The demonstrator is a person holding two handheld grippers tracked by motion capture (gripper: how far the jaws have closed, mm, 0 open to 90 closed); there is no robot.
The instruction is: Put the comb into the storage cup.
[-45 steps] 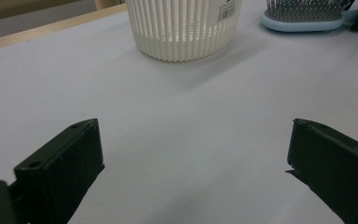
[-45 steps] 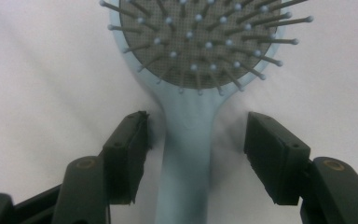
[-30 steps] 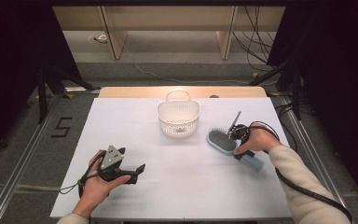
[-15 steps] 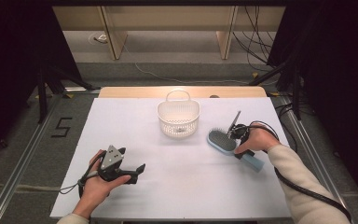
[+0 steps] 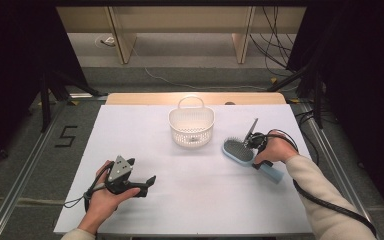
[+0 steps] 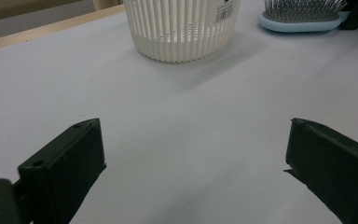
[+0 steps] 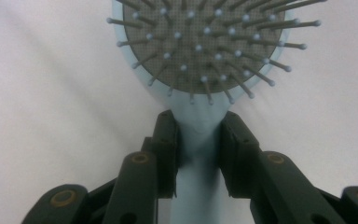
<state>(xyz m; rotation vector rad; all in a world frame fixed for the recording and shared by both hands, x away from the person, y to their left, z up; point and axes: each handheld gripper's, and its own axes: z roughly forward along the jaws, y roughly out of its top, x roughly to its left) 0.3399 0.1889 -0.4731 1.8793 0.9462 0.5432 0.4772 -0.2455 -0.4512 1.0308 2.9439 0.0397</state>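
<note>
Change since earlier: right gripper [image 7: 198,144] jaws have just been closing, with the hairbrush neck between them; both hands sit at the same spots in the high view as before.
Right gripper state: clenched on the hairbrush [image 7: 200,51], one black pad pressed on each side of the pale blue neck just below the bristle head, as the right gripper view shows.
Right gripper place: right of centre in the high view [image 5: 254,146], over the brush's neck, with the person's hand wrapped around it and a black cable trailing toward the lower right.
Hairbrush place: right of centre in the high view [image 5: 245,154], lying flat on the white table [image 5: 200,200], bristles up, head toward the upper left, handle toward the lower right; upper right of the left gripper view [image 6: 300,16].
Left gripper state: released, jaws wide apart with bare table between them in the left gripper view [image 6: 193,163].
Left gripper place: lower left of the high view [image 5: 147,183], held low over the table.
Basket: white slatted basket [image 5: 191,125] with a handle, upper middle of the high view, just beside the brush head but apart from it; top centre of the left gripper view [image 6: 182,28].
</note>
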